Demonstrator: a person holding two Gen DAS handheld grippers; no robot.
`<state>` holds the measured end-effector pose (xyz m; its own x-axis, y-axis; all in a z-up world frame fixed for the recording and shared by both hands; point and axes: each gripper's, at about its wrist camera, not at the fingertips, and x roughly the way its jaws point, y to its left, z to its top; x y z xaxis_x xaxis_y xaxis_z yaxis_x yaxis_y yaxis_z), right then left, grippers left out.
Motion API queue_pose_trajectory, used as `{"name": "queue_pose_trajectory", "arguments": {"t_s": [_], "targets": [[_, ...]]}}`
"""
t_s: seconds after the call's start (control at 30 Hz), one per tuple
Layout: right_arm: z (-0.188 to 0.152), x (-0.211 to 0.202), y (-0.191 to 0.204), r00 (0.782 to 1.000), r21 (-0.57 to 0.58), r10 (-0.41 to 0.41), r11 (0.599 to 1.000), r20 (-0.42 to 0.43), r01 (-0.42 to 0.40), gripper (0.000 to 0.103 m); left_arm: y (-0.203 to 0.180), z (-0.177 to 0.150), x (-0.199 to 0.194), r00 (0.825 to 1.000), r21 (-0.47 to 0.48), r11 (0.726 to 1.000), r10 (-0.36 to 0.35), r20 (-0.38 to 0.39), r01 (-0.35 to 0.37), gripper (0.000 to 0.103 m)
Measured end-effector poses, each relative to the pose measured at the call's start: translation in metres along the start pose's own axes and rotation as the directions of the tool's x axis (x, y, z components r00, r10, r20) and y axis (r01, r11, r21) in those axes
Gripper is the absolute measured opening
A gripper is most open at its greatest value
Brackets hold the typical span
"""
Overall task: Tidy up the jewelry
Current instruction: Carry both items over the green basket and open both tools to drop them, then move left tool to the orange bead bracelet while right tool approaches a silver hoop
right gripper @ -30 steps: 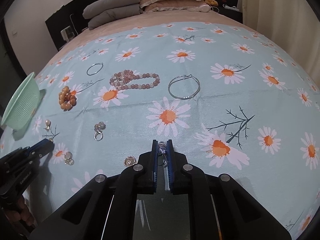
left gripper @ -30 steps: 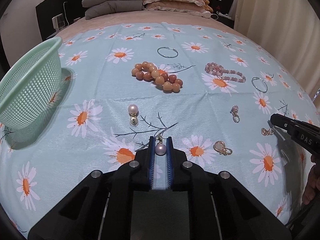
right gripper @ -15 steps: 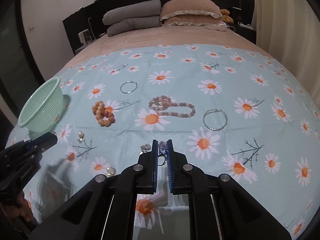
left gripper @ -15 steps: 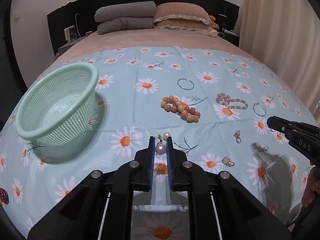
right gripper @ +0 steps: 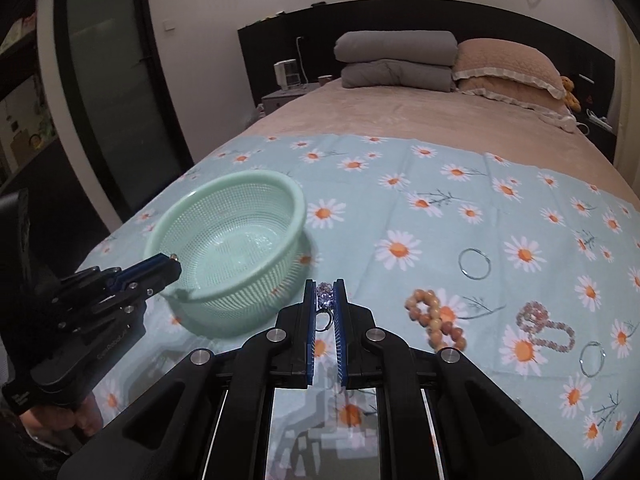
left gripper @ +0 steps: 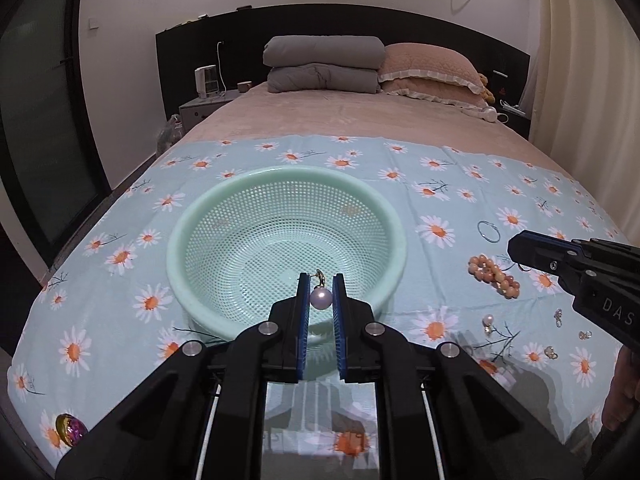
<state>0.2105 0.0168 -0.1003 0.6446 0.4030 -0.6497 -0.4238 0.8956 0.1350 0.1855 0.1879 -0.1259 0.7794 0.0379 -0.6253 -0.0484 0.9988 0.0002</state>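
1. Mint-green plastic fills the middle of the left wrist view: the mesh basket (left gripper: pixel 286 240) sits on the daisy-print cloth (left gripper: pixel 440 184), and its whole perforated floor shows here.
2. Directly in front of the lens, the left gripper (left gripper: pixel 320 286) is clenched on a pearl earring (left gripper: pixel 320 297); the pearl sits between the blue pads, its gold fitting poking up, over the near rim of the basket.
3. At the right edge of this view the right gripper (left gripper: pixel 516 250) enters, cut off by the frame, with the white letters "DAS" legible on its body and a bit of the person's hand beneath it.
4. Only this view shows the loose small pieces on the cloth under that gripper: a second pearl earring (left gripper: pixel 487 322) and three tiny items too small to identify. A purple and gold object (left gripper: pixel 71 429) sits at the lower left corner, hard to make out.
5. Switching to the right wrist view, the right gripper (right gripper: pixel 325 286) is clamped on a sparkly ring (right gripper: pixel 325 302), whose band hangs between the pads, above the cloth just right of the basket (right gripper: pixel 228 240).
6. Here the left gripper (right gripper: pixel 172 266) reaches over the basket rim from the left; printing on its body is too blurred to read.
7. This view alone shows a pinkish bead strand (right gripper: pixel 546 326) and two thin hoops (right gripper: pixel 474 264), beside the orange bead bracelet (right gripper: pixel 434 320).
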Motion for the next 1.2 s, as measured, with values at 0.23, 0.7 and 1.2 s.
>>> {"name": "queue_pose_trajectory", "arguments": {"t_s": [0.23, 0.7, 1.2], "targets": [[0.032, 0.044, 0.043, 0.996, -0.023, 0.092, 0.995, -0.007, -0.092, 0.008, 0.040, 0.010, 0.025, 1.000, -0.013, 1.000, 0.025, -0.004, -0.025, 0.011], [0.034, 0.084, 0.056, 0.995, -0.024, 0.092, 0.995, -0.037, -0.093, 0.011, 0.051, 0.006, 0.050, 0.999, -0.013, 1.000, 0.025, -0.037, -0.025, 0.012], [0.037, 0.058, 0.020, 0.998, 0.039, 0.060, 0.997, 0.021, -0.061, 0.065, 0.065, 0.007, 0.039, 0.999, -0.069, 0.996, 0.051, -0.003, -0.051, 0.080]]}}
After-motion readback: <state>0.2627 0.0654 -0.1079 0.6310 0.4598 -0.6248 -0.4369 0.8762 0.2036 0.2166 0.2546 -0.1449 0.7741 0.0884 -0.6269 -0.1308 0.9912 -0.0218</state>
